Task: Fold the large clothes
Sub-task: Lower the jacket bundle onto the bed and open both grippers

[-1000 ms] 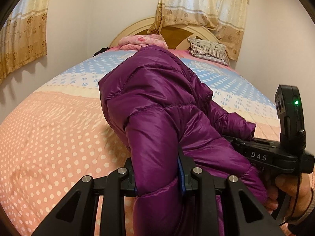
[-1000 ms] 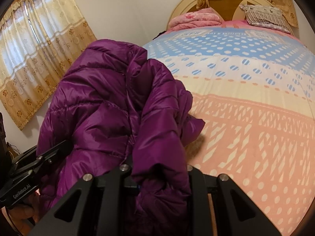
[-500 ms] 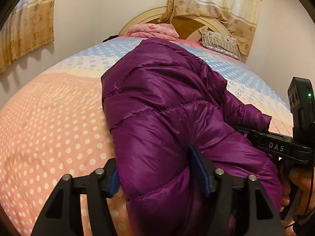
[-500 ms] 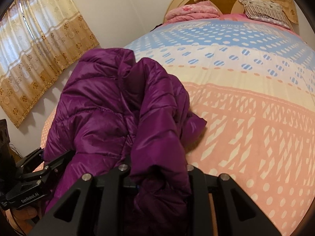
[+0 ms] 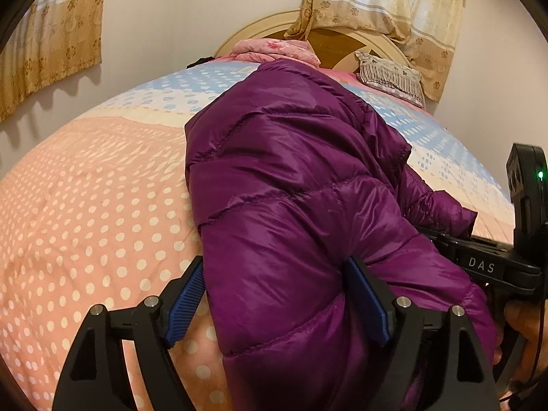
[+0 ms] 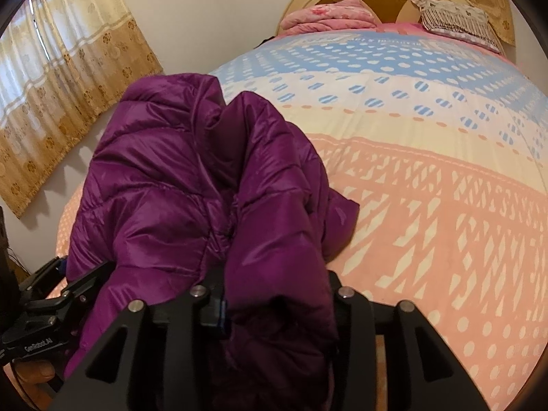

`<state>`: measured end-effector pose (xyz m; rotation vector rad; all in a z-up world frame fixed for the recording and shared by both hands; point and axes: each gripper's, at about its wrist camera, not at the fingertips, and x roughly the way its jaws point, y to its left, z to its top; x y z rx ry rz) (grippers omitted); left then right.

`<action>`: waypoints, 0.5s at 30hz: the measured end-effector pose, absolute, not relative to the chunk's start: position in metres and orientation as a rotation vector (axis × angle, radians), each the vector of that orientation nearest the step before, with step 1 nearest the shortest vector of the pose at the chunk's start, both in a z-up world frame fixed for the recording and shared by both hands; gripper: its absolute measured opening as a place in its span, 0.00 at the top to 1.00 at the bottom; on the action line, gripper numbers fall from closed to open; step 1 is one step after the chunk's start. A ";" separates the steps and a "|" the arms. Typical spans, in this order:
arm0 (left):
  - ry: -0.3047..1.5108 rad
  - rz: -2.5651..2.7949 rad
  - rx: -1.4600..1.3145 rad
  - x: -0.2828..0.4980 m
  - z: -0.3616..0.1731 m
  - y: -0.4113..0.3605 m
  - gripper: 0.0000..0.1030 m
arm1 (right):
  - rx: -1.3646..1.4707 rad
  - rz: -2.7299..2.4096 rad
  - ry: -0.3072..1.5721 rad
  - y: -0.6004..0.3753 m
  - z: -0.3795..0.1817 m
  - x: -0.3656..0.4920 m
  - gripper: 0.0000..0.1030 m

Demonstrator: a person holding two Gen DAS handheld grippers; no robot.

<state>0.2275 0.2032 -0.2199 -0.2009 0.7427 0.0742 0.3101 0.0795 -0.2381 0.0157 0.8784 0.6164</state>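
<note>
A wide bed fills both views, covered by a quilt banded in pink with white dots near the cameras, cream in the middle and blue toward the head. A rounded headboard stands at the far end against a pale wall, with patterned curtains hanging above it and at the side window.

A purple puffer jacket lies bunched on the pink part of the quilt near the foot of the bed, its quilted panels heaped in a long mound that runs toward the headboard. In the right wrist view a fold of it rises in a ridge beside the main body.

At the head of the bed sit a folded pink blanket and a small fringed pillow, well apart from the jacket.

The left gripper has just been opening; its blue pads now stand apart on either side of the jacket's near end, the left one clear of the cloth. The right gripper has also just been opening, with a thick fold of jacket between its jaws; whether the pads still press on it cannot be told, since the cloth hides them. A hand holds the right gripper's handle at the frame edge.
</note>
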 end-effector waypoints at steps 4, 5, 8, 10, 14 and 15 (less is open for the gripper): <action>0.747 0.089 -0.177 0.223 -0.213 0.199 0.21 | -0.013 0.587 0.882 0.081 -0.232 0.307 0.57; 0.746 0.094 -0.169 0.221 -0.211 0.198 0.21 | -0.019 0.573 0.878 0.081 -0.228 0.304 0.56; 0.722 0.100 -0.145 0.206 -0.197 0.198 0.21 | -0.021 0.557 0.842 0.078 -0.214 0.291 0.41; 0.705 0.097 -0.147 0.199 -0.188 0.200 0.21 | -0.022 0.553 0.797 0.075 -0.203 0.280 0.29; 0.668 0.098 -0.147 0.182 -0.166 0.202 0.21 | -0.049 0.560 0.760 0.077 -0.183 0.257 0.29; 0.660 0.102 -0.148 0.178 -0.160 0.201 0.21 | -0.053 0.558 0.748 0.077 -0.180 0.252 0.29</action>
